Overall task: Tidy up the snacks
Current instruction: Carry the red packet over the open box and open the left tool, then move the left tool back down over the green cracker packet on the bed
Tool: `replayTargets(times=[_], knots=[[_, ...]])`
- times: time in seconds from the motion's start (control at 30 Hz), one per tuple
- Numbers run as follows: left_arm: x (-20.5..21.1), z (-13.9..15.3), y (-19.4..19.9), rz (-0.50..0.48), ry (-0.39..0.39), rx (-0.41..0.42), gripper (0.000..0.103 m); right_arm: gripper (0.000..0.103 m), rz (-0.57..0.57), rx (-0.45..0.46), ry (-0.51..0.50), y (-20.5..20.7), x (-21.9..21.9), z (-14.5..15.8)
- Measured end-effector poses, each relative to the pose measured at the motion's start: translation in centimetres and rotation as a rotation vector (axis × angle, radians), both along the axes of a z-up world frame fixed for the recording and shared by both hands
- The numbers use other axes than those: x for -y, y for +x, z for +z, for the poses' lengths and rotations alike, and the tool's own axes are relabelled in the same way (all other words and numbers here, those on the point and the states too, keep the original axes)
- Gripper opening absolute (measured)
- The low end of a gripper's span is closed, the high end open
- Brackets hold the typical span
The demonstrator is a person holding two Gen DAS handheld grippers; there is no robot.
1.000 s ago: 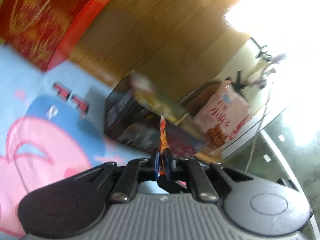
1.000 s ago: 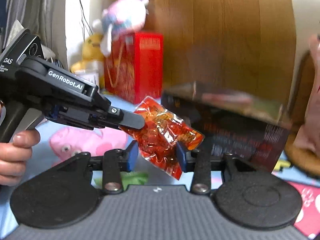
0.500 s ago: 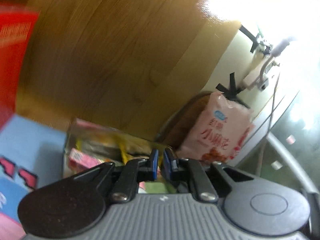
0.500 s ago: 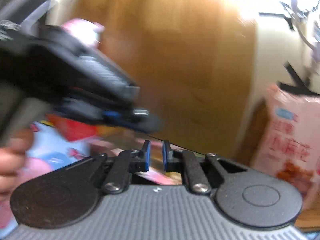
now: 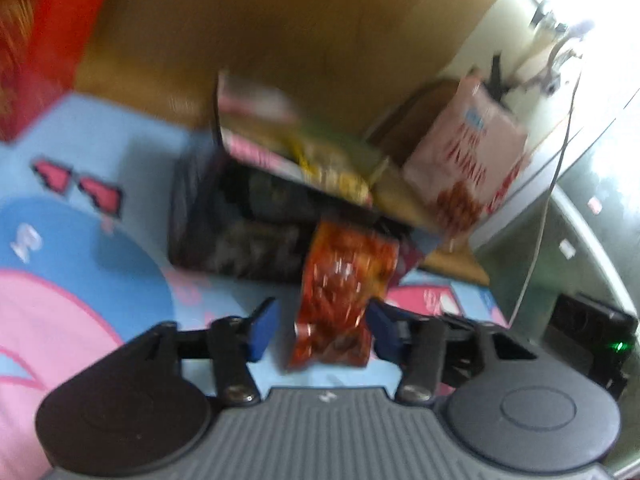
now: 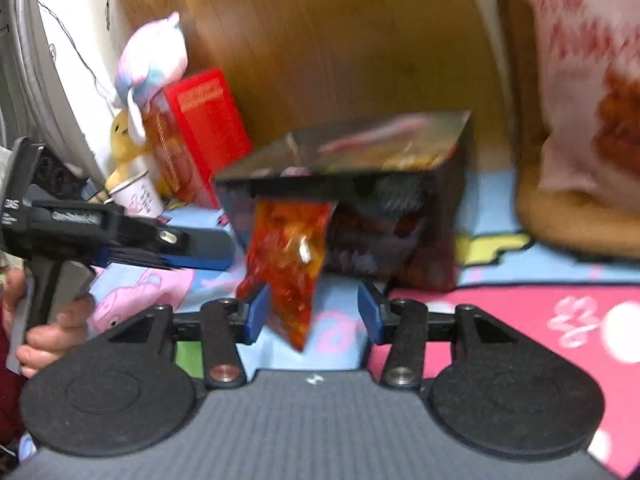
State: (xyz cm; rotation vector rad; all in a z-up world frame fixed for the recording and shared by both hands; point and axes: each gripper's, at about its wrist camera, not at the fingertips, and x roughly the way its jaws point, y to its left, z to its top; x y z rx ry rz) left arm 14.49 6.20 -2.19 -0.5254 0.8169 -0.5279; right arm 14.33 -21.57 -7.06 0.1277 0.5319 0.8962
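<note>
A red-orange snack packet (image 5: 340, 296) hangs loose in the air in front of the dark open box (image 5: 240, 232), between my open left gripper's (image 5: 322, 330) jaws without being held. In the right wrist view the packet (image 6: 288, 264) also hangs between my open right gripper's (image 6: 310, 314) jaws, below the box (image 6: 380, 200) front. The box holds several snack packs (image 5: 320, 160). The left gripper's fingers (image 6: 192, 250) show at the left, beside the packet. Both views are motion-blurred.
A large pink snack bag (image 5: 468, 168) leans on a round brown cushion (image 6: 568, 216) right of the box. A red gift box (image 6: 200, 132), plush toys (image 6: 148, 60) and a cup (image 6: 138, 196) stand at the back left. A cartoon mat (image 5: 80, 280) covers the surface; a wooden panel (image 5: 300, 40) stands behind.
Both grippers were shut half a second ago near the box top; now both are open and lower. The packet, held by the left gripper a second ago, is loose in front of the box.
</note>
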Motion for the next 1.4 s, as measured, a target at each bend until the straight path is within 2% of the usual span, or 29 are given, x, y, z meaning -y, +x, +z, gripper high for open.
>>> replayTargets(times=[0.03, 0.07, 0.1, 0.23, 0.3, 0.37, 0.43, 0.5, 0.57, 0.63, 0.7, 0.87, 0.97, 1.13, 1.23, 1.27, 1.4], knots=[[0.4, -0.3, -0.1, 0.002, 0.021, -0.013, 0.031, 0.036, 0.002, 0.001, -0.016, -0.2, -0.5, -0.1], [0.6, -0.1, -0.6, 0.012, 0.043, 0.007, 0.031, 0.027, -0.026, 0.057, -0.061, -1.0, -1.0, 0.1], [0.6, 0.4, -1.1, 0.01, 0.053, 0.025, 0.031, 0.027, -0.022, 0.1, -0.075, -1.7, -1.1, 0.5], [-0.6, 4.2, -3.0, 0.021, 0.008, 0.145, 0.03, 0.022, 0.003, 0.149, 0.052, -3.9, 0.6, 2.8], [-0.5, 6.4, -2.2, 0.041, 0.024, 0.2, 0.03, 0.022, -0.023, 0.179, 0.09, -3.8, 0.5, 4.4], [0.1, 8.2, -0.3, 0.065, 0.051, 0.23, 0.037, 0.022, -0.063, 0.185, 0.102, -2.4, -0.2, 5.8], [0.7, 9.0, 2.3, 0.087, 0.06, 0.202, 0.057, 0.024, -0.098, 0.145, 0.118, -0.5, -0.6, 6.5], [0.9, 9.1, 3.7, 0.149, 0.091, 0.176, 0.057, 0.035, -0.184, 0.145, 0.085, 0.5, -0.9, 6.4], [0.2, 8.9, 3.0, 0.172, 0.079, 0.184, 0.057, 0.038, -0.244, 0.173, 0.093, -0.1, -0.2, 6.1], [-0.8, 8.4, 1.2, 0.172, 0.059, 0.212, 0.057, 0.038, -0.227, 0.153, 0.163, -1.4, 1.8, 5.2], [-1.7, 7.8, -0.7, 0.198, 0.076, 0.223, 0.057, 0.039, -0.25, 0.139, 0.185, -2.4, 2.4, 4.4], [-3.6, 5.5, -5.3, 0.186, 0.05, 0.173, 0.057, 0.042, -0.194, 0.026, 0.225, -6.3, 4.8, 0.9], [-3.6, 3.7, -7.3, 0.158, 0.042, 0.124, 0.057, 0.046, -0.147, -0.028, 0.196, -8.5, 4.7, -0.3], [-3.0, 1.3, -8.9, 0.137, 0.026, 0.047, 0.057, 0.047, -0.082, -0.026, 0.111, -11.6, 3.4, -1.7], [-2.9, 0.9, -9.7, 0.128, 0.016, 0.038, 0.057, 0.047, -0.049, -0.011, 0.091, -13.2, 3.0, -1.5], [-2.8, 0.8, -9.9, 0.123, 0.019, 0.041, 0.057, 0.051, -0.038, -0.001, 0.086, -13.3, 2.8, -1.2], [-2.2, 0.5, -10.3, 0.109, 0.032, 0.028, 0.057, 0.052, -0.009, 0.024, 0.029, -13.4, 1.3, -0.8]])
